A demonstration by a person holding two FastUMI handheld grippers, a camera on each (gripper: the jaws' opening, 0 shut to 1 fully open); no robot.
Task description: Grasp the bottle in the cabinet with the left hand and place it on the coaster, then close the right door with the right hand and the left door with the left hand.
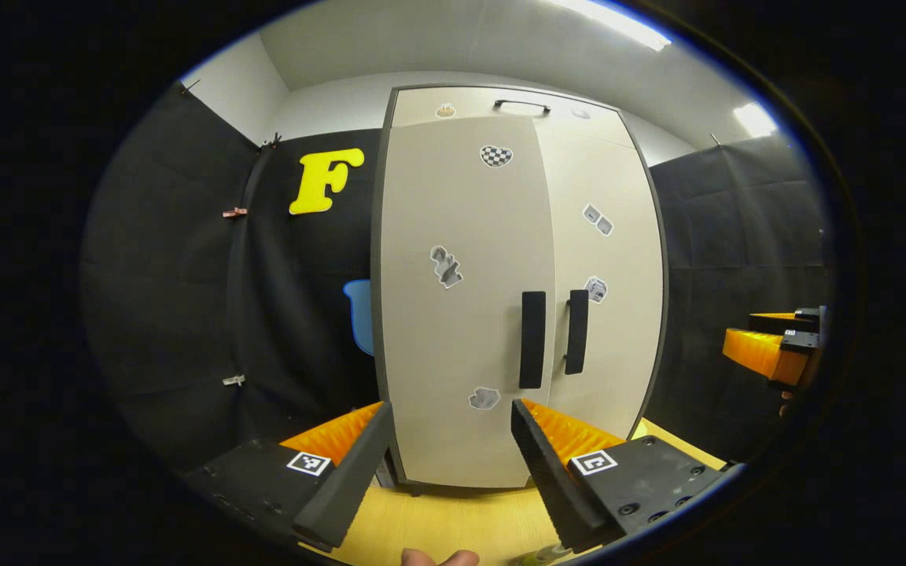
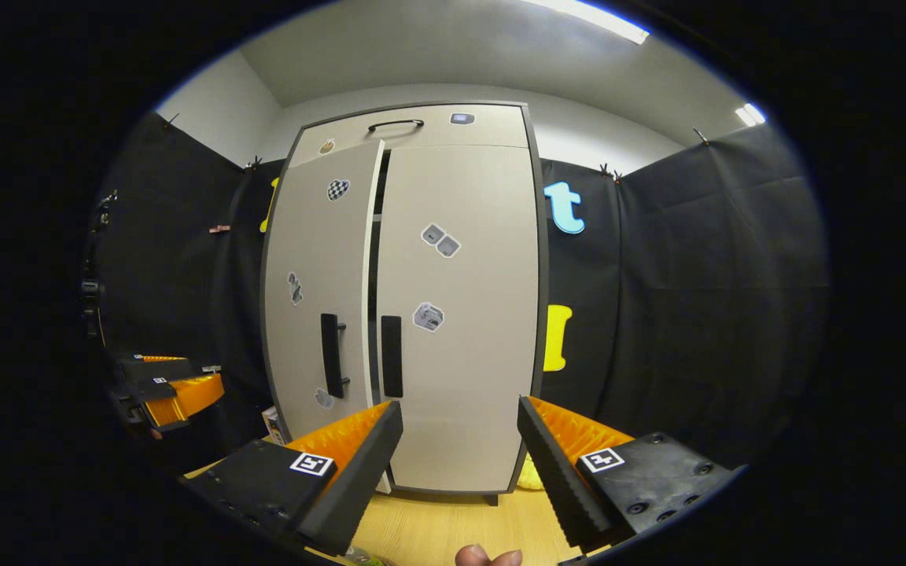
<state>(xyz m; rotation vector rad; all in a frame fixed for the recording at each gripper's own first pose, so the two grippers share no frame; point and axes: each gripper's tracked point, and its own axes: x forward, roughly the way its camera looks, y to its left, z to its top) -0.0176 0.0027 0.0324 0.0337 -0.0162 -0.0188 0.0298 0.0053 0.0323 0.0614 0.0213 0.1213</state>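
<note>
The cabinet [image 1: 516, 291] stands upright on the wooden tabletop [image 1: 453, 519], straight ahead of both tools and well apart from them. In the right gripper view its left door [image 2: 323, 291] sits slightly ajar, a dark gap showing along its inner edge, while the right door [image 2: 461, 314] lies flush. Two black vertical handles [image 1: 532, 339] meet at the middle seam, and small stickers dot both doors. At the bottom edge of the left gripper view a sliver of something greenish [image 1: 535, 556] shows; whether it is the bottle cannot be told. The left tool [image 1: 453, 472] is spread apart and empty, and so is the right tool [image 2: 461, 464]. Each also appears off to the side in the other's view.
</note>
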